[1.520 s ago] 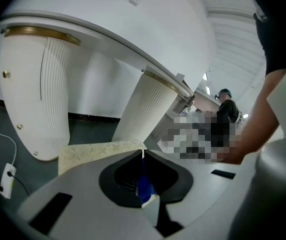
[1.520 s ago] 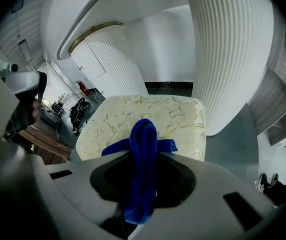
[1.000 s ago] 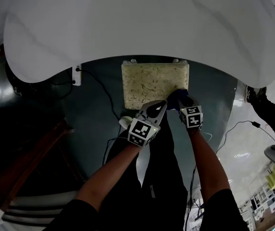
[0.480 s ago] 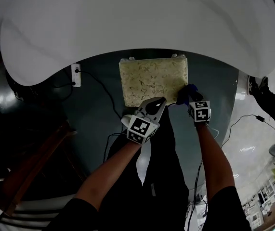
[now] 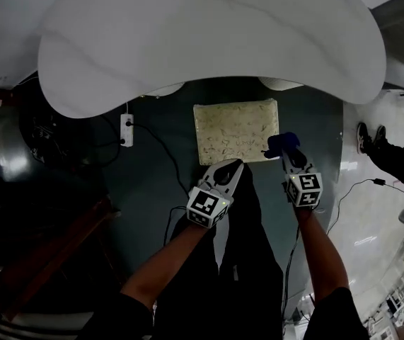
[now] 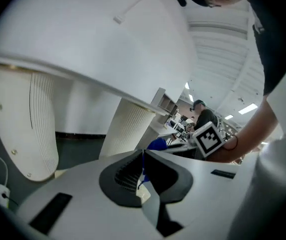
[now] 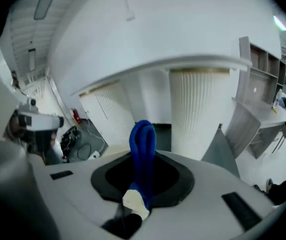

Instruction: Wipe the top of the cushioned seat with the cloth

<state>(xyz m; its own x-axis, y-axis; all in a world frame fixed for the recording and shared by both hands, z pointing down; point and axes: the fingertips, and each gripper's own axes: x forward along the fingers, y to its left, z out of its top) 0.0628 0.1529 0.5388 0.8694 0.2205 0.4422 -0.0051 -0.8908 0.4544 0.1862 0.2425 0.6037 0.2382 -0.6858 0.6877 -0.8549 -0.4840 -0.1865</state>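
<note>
The seat [image 5: 234,129], a pale patterned square cushion, stands on the dark floor [image 5: 152,190] with its far edge just under the rim of a big white table [image 5: 209,41]. The right hand-held gripper [image 5: 286,150] pinches the blue cloth [image 5: 281,142], which sits at the seat's right edge close to the near right corner. Whether the cloth touches the cushion cannot be told from the head view. In the right gripper view the cloth [image 7: 143,146] stands up as a folded loop between the jaws of that hand-held gripper [image 7: 141,179], which are clamped on it. A ribbed white pedestal [image 7: 199,109] rises behind it. The left hand-held gripper [image 5: 232,166] has its tips at the seat's near edge, about midway along it. In its own view that hand-held gripper [image 6: 143,158] has its jaws pressed together with nothing held between them. Past them the cloth [image 6: 158,144] and the right hand-held gripper's marker cube [image 6: 206,138] show to the right. A white power strip [image 5: 126,129] lies on the floor to the left of the seat, well apart from it, with a dark cable [image 5: 160,154] trailing toward the person's legs [image 5: 240,261].
</note>
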